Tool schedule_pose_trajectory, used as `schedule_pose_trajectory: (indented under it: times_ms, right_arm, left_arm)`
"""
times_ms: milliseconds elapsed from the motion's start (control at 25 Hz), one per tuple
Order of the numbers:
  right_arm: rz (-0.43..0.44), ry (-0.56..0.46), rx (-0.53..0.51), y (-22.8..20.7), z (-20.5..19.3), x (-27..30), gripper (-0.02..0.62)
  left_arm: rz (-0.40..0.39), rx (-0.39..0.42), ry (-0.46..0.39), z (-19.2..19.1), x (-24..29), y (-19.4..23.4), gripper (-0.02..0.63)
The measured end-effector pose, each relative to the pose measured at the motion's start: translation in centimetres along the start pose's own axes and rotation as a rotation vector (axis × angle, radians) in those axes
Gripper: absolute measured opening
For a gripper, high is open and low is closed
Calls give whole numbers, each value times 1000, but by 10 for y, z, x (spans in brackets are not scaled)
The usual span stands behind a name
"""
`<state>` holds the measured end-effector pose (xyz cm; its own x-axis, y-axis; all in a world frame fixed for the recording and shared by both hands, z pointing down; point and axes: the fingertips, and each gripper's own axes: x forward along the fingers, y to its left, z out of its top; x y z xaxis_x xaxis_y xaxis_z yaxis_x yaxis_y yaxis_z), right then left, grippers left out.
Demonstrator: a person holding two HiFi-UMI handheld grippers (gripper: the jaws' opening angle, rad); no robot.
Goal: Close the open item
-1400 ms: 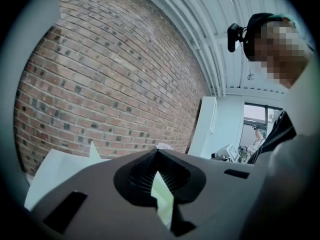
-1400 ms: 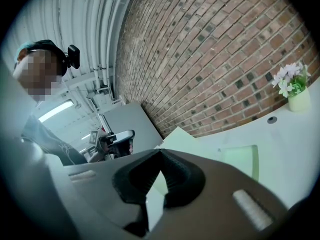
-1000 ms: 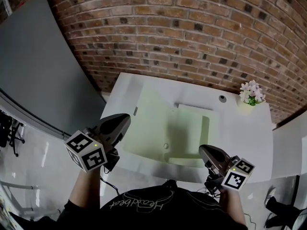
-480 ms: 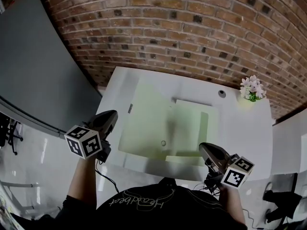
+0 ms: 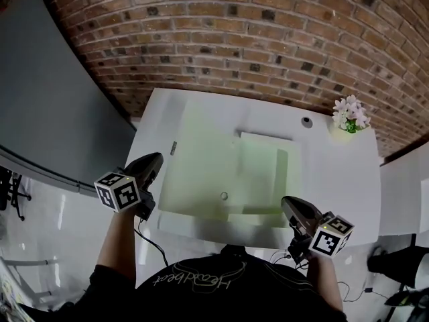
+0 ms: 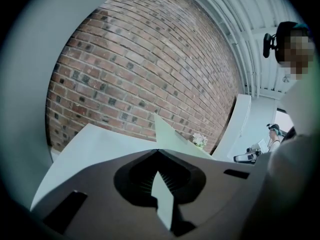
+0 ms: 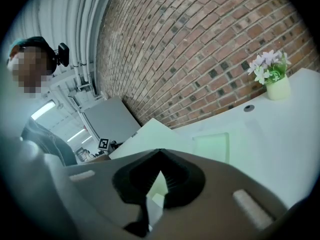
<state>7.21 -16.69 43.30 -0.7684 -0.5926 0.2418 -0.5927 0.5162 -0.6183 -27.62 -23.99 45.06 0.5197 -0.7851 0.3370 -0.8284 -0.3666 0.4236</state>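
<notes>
Left gripper [image 5: 156, 158], right gripper [image 5: 288, 202] both closed, empty, green box [image 5: 201, 173] interior indistinct

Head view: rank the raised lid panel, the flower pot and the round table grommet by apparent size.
Largest: raised lid panel.
Middle: flower pot.
Smallest: round grommet.
The lid rises toward the camera, but the order is clear.

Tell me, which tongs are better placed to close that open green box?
Left. The left tongs hang beside the raised lid; the right tongs sit farther off, by the box.
</notes>
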Motion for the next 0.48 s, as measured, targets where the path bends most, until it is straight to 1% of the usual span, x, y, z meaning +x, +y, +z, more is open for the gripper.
schedule_pose_trajectory:
  times_ms: [120, 200, 320, 480]
  right_arm:
    - [-52, 35, -50, -9, -3, -5, 3]
    - [-69, 46, -61, -13, -5, -6, 3]
    - [-62, 42, -56, -21, -11, -6, 3]
    - [-50, 71, -101, -26, -24, -4, 3]
  left_arm:
    - [-20, -2, 8, -8, 6, 3, 2]
    - [-36, -15, 11, -12, 9, 4, 2]
    - [-53, -29, 19, -19, 14, 2, 2]
    - [-71, -53, 24, -24, 20, -1, 2]
